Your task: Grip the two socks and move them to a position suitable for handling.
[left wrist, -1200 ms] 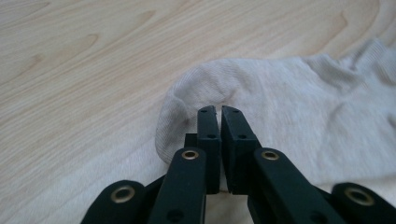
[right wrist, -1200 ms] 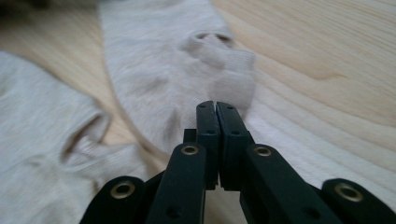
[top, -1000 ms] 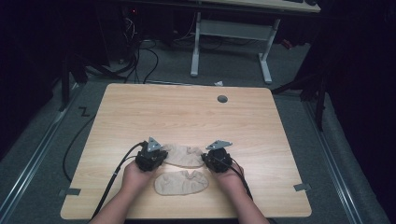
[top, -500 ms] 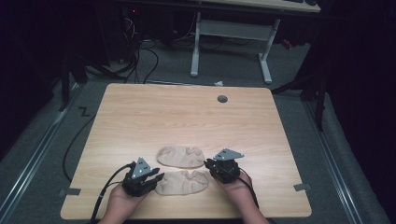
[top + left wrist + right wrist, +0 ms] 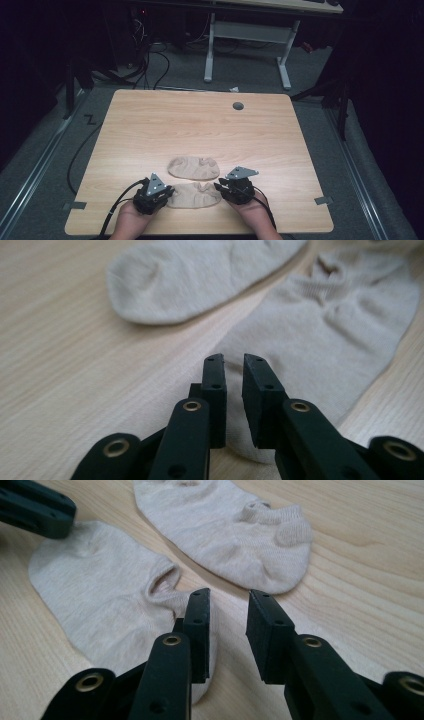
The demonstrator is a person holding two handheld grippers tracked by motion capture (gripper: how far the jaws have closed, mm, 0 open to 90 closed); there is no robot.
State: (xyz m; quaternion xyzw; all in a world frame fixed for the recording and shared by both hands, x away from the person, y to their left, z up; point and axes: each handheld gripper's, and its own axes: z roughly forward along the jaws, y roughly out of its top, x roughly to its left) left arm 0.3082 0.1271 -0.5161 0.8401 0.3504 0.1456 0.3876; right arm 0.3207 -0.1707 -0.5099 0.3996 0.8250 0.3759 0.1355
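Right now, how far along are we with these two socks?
Done: both beige socks lie flat, the far sock apart from the tongs. In hand: the left tongs and right tongs sit at opposite ends of the near sock, jaws slightly parted over the fabric, nothing pinched yet. Left: close on both ends, lift it, and probably lay it on the far sock to pair them.

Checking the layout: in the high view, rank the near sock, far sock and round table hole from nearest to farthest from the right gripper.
From the right gripper:
1. Near sock, just left of it.
2. Far sock, one row beyond.
3. Round hole, near the table's far edge.
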